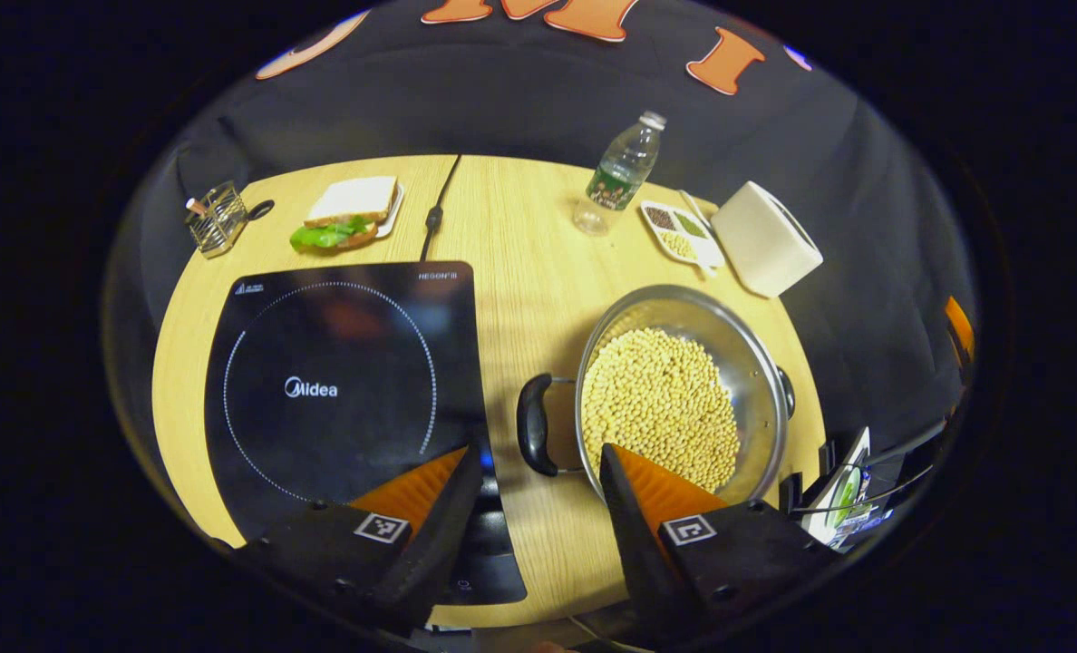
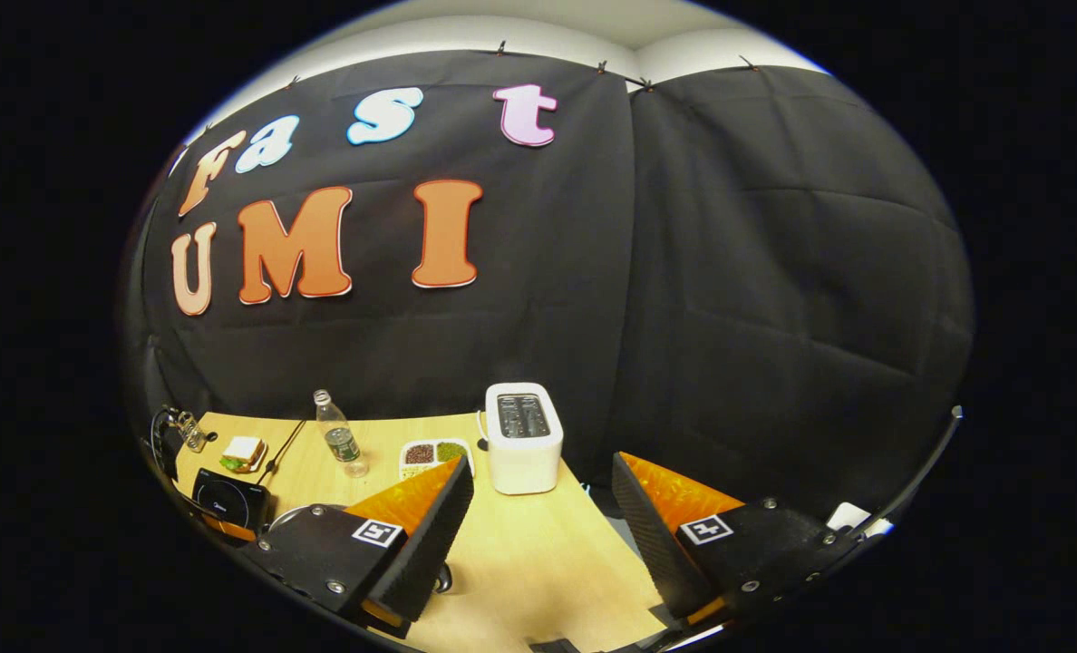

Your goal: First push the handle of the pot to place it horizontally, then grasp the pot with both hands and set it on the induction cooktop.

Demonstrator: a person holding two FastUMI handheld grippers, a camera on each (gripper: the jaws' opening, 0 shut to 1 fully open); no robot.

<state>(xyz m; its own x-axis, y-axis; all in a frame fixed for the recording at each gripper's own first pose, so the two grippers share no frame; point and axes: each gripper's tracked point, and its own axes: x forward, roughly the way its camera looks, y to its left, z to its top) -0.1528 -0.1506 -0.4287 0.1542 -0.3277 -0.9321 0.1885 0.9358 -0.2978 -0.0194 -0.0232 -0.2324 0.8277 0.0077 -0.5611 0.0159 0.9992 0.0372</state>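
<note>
Two grippers are above a wooden bench (image 1: 520,227), and both have their fingers spread wide with nothing between them. In the left gripper view, the left gripper (image 1: 538,472) hangs over the near part of the bench, one finger over the corner of the black induction cooktop (image 1: 339,381) and the other over the near rim of the steel pot (image 1: 684,390). The pot stands on the bench just beside the cooktop, not on it, and it is full of pale soybeans (image 1: 661,404). Its black side handle (image 1: 536,426) points toward the cooktop, and a second handle (image 1: 786,390) shows at the opposite rim — so the two handles lie about level across the view. Farther back there are a sandwich on a plate (image 1: 348,213), a small wire holder (image 1: 217,218), a water bottle (image 1: 620,172), a divided dish of grains (image 1: 679,231) and a white toaster (image 1: 765,238). A black cable (image 1: 434,213) runs from the cooktop toward the back edge. In the right gripper view, the right gripper (image 2: 543,494) is held higher and looks toward the black cloth wall (image 2: 729,272); the toaster stands just beyond its fingers, and the cooktop is small at the far left.
</note>
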